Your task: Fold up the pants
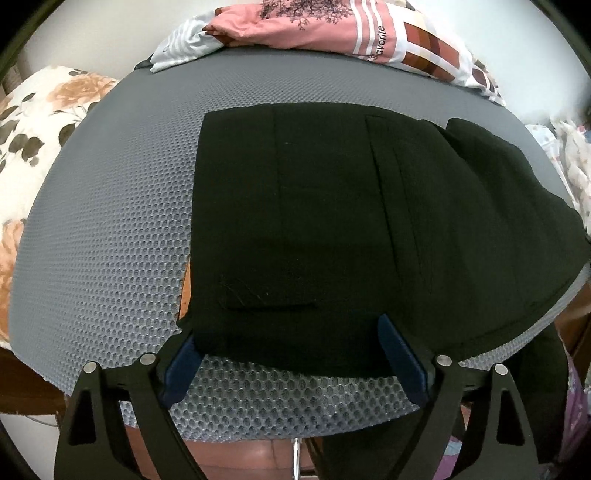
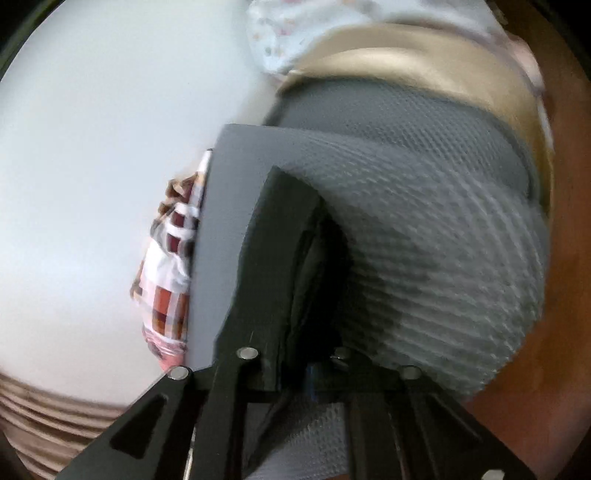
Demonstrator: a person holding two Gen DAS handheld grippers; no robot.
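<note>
Black pants (image 1: 332,221) lie flat on a grey mesh mat (image 1: 110,240), folded, with one part running off the right edge and hanging down. My left gripper (image 1: 291,332) is open, its blue-padded fingers (image 1: 400,354) straddling the near edge of the pants. In the blurred right wrist view my right gripper (image 2: 295,310) is shut on a fold of the black pants (image 2: 280,258) and holds it up above the mat (image 2: 424,240).
A pink and white printed garment (image 1: 332,29) lies at the mat's far edge, and shows in the right wrist view (image 2: 170,266). A floral pillow (image 1: 33,122) sits left. A tan cushion (image 2: 424,59) and light floral cloth (image 2: 295,29) lie beyond the mat.
</note>
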